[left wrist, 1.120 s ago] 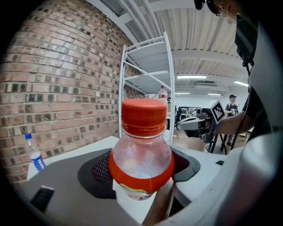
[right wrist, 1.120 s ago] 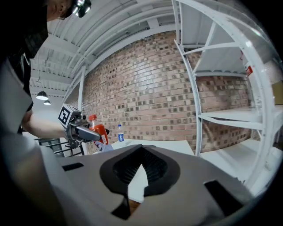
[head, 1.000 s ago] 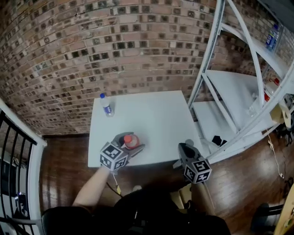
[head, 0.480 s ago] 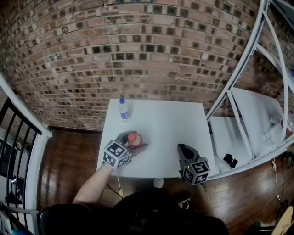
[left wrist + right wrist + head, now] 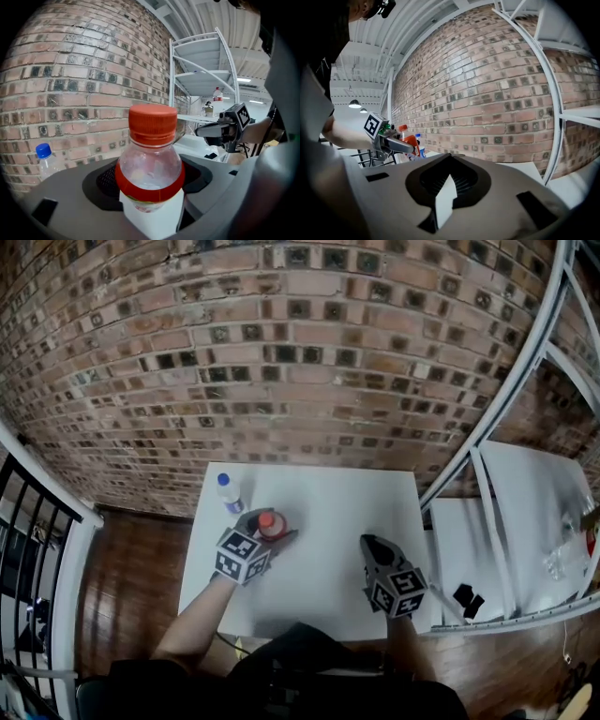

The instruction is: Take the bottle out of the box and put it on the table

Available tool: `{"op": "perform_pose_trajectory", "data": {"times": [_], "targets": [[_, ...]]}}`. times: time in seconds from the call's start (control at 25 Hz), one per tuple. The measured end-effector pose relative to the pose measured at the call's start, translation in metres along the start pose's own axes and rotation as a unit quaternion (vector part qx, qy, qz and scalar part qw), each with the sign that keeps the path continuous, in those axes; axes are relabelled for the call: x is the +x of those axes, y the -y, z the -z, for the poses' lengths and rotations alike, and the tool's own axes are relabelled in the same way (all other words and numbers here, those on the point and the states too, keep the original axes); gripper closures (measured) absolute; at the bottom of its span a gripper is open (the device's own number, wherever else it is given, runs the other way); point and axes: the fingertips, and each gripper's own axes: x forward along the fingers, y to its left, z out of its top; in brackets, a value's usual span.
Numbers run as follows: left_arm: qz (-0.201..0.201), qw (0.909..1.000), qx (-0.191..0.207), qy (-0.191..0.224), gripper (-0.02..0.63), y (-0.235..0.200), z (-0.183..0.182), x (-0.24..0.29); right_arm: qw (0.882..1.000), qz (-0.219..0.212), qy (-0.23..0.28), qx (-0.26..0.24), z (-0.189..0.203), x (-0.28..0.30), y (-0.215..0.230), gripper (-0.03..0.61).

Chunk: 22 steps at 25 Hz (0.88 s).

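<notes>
Even, fairly bright light covers the white tabletop (image 5: 328, 507), with a soft shadow along its near edge. Behind the tabletop the brick wall (image 5: 281, 352) bows from wide-angle distortion; both gripper views fade to black corners.

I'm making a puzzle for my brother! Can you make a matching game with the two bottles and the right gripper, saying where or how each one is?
1. red-capped bottle
2. blue-capped bottle
3. right gripper

A. empty, jaws together
B. standing at the table's far left corner
C. held in the left gripper

Pairs: 1-C, 2-B, 3-A
</notes>
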Motion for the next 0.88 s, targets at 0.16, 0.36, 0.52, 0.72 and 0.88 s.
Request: {"op": "perform_pose_trajectory", "data": {"times": [0.16, 0.36, 0.52, 0.72, 0.88], "targets": [[-0.029, 0.9995, -0.008, -0.013, 0.285, -0.024, 0.006, 0.049, 1.000, -0.001, -0.011, 0.021, 0.007, 0.020, 0.031, 0.575], [-0.051, 0.9980, -0.010, -0.037, 0.285, -0.052, 0.026, 0.098, 0.999, -0.008, -0.029, 0.039, 0.026, 0.041, 0.053, 0.575], [-0.062, 0.9965, -0.003, -0.056, 0.284, -0.066, 0.037, 0.130, 0.998, -0.010, -0.044, 0.050, 0.038, 0.052, 0.068, 0.575], [-0.060, 0.9960, -0.002, -0.066, 0.284, -0.075, 0.046, 0.151, 0.997, -0.013, -0.051, 0.054, 0.043, 0.063, 0.079, 0.575], [-0.050, 0.9963, -0.006, -0.070, 0.284, -0.076, 0.047, 0.160, 0.996, -0.013, -0.060, 0.060, 0.046, 0.068, 0.087, 0.575]]}}
